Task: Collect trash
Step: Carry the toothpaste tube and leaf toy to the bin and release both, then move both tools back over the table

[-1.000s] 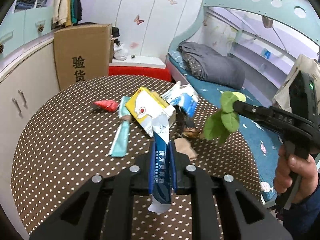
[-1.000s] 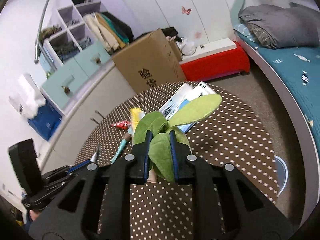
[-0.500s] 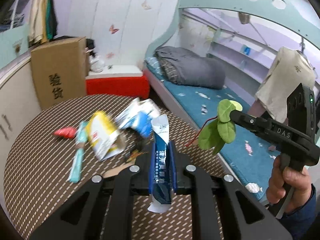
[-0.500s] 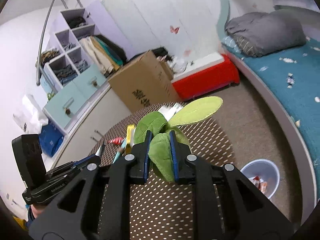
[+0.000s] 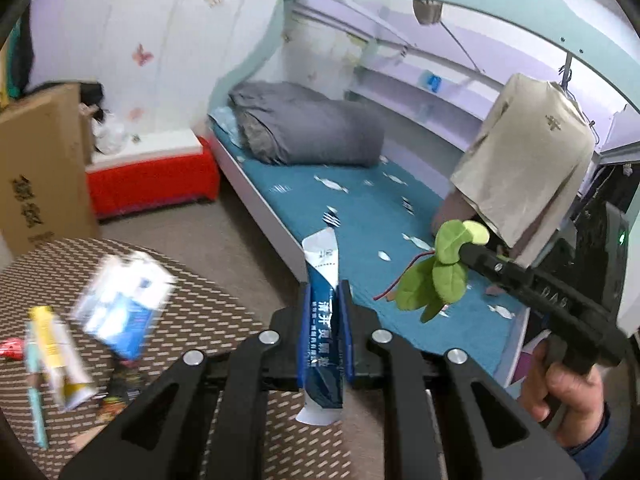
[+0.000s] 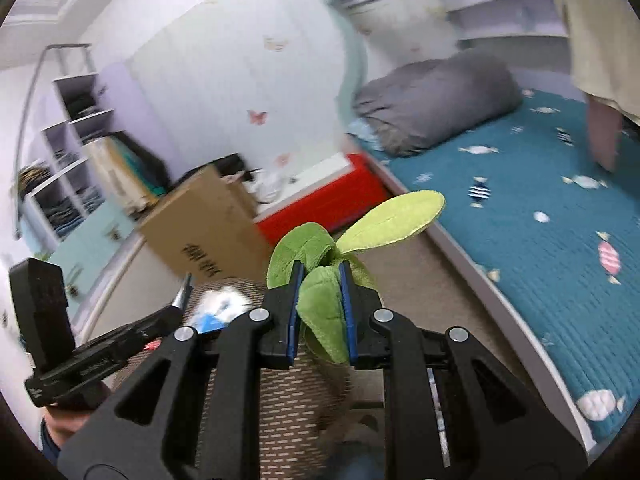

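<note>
Left gripper [image 5: 325, 292] clamps a blue-white sachet wrapper [image 5: 323, 320] upright between its pads, beyond the dotted surface [image 5: 192, 312] edge. Right gripper [image 6: 320, 280] pinches a green leafy sprig [image 6: 324, 304], also off the surface. Remaining wrappers [image 5: 120, 316] lie on the surface.

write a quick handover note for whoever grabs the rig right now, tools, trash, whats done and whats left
Left tool: shut on a blue and white sachet, lifted off the table.
Right tool: shut on a green leaf sprig, also in the air, out over the floor beside the bed.
Done: both pieces picked up.
Left: no bin shows in either view, so find it and drop both in. Then go back for what lies on the table: a blue and white packet, a yellow and white packet, a teal stick, a red wrapper and darker scraps.
</note>
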The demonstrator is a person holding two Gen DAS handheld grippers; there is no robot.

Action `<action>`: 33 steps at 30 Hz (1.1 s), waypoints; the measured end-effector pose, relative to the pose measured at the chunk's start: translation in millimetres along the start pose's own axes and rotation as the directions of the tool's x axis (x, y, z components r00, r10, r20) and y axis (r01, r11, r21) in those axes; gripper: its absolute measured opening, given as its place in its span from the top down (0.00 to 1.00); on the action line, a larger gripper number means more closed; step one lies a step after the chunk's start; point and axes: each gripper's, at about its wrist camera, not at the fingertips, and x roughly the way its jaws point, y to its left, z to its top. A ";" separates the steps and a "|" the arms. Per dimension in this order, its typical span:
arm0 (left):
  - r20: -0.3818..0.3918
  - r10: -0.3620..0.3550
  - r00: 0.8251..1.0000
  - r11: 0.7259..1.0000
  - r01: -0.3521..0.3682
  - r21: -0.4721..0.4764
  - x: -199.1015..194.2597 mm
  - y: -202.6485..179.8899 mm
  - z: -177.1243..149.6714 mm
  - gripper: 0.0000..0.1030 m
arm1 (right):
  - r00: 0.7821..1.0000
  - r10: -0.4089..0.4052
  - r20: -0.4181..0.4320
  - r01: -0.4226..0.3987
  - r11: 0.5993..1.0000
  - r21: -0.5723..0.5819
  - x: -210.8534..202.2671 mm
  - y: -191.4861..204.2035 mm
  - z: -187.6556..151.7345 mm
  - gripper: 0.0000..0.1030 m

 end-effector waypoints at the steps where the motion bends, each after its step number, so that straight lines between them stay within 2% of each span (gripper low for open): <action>1: -0.016 -0.010 1.000 1.000 0.010 -0.005 9.5 -3.1 1.2 0.87 | 1.000 -0.023 -0.013 0.023 1.000 0.020 5.8 -11.4 -0.6 0.83; 5: -0.106 -0.043 0.993 0.999 0.041 -0.019 59.0 -16.2 -0.6 0.87 | 0.993 -0.087 -0.074 0.093 0.993 0.074 34.3 -50.8 -10.3 0.83; 10: -0.245 -0.039 0.969 0.999 0.038 -0.012 128.5 -26.4 -7.6 0.87 | 0.972 -0.126 -0.199 0.157 0.976 0.149 89.2 -93.2 -37.3 0.83; 14: -0.376 -0.010 0.927 1.000 0.001 -0.025 180.5 -17.5 -19.4 0.87 | 0.947 -0.129 -0.295 0.191 0.962 0.194 131.8 -116.4 -63.0 0.83; 15: -0.419 -0.001 0.908 1.000 -0.009 -0.023 196.4 -15.1 -22.6 0.87 | 0.942 -0.126 -0.312 0.196 0.959 0.204 140.2 -119.3 -68.5 0.83; 20: -0.538 0.039 0.842 0.999 -0.048 -0.003 241.4 -6.8 -31.2 0.84 | 0.915 -0.109 -0.389 0.221 0.941 0.255 181.1 -138.5 -94.3 0.81; 21: -0.565 0.043 0.824 0.999 -0.048 0.006 250.7 -7.5 -33.4 0.80 | 0.910 -0.105 -0.400 0.224 0.938 0.264 187.7 -141.9 -97.8 0.80; 23: -0.587 0.054 0.808 0.998 -0.050 0.022 259.1 -9.5 -36.3 0.52 | 0.905 -0.087 -0.417 0.225 0.929 0.294 200.8 -149.6 -105.5 0.80; 24: -0.601 0.067 0.797 0.998 -0.064 0.027 261.7 -8.7 -38.3 0.32 | 0.902 -0.072 -0.425 0.221 0.924 0.313 205.9 -153.6 -109.5 0.76; 26: -0.602 0.075 0.795 0.997 -0.065 0.039 263.0 -11.5 -35.3 0.24 | 0.895 -0.042 -0.444 0.220 0.907 0.358 216.4 -162.6 -119.4 0.37; 28: -0.583 0.108 0.805 0.994 -0.088 0.062 259.0 -11.7 -34.2 0.23 | 0.891 -0.018 -0.454 0.218 0.893 0.393 221.1 -168.5 -127.0 0.36; 30: -0.556 0.137 0.820 0.990 -0.104 0.091 254.2 -14.0 -32.2 0.22 | 0.890 -0.010 -0.456 0.224 0.880 0.419 220.3 -172.5 -132.0 0.28; 31: -0.543 0.146 0.827 0.989 -0.108 0.103 251.0 -14.9 -31.1 0.21 | 0.892 -0.009 -0.452 0.225 0.877 0.426 218.4 -174.1 -132.9 0.15; 32: -0.531 0.156 0.833 0.987 -0.113 0.114 248.5 -17.2 -29.9 0.21 | 0.892 -0.019 -0.452 0.233 0.876 0.422 215.6 -174.4 -133.5 0.07; 33: -0.513 0.166 0.842 0.985 -0.119 0.124 243.9 -19.1 -29.0 0.21 | 0.891 -0.031 -0.454 0.242 0.877 0.415 212.6 -174.6 -133.5 0.06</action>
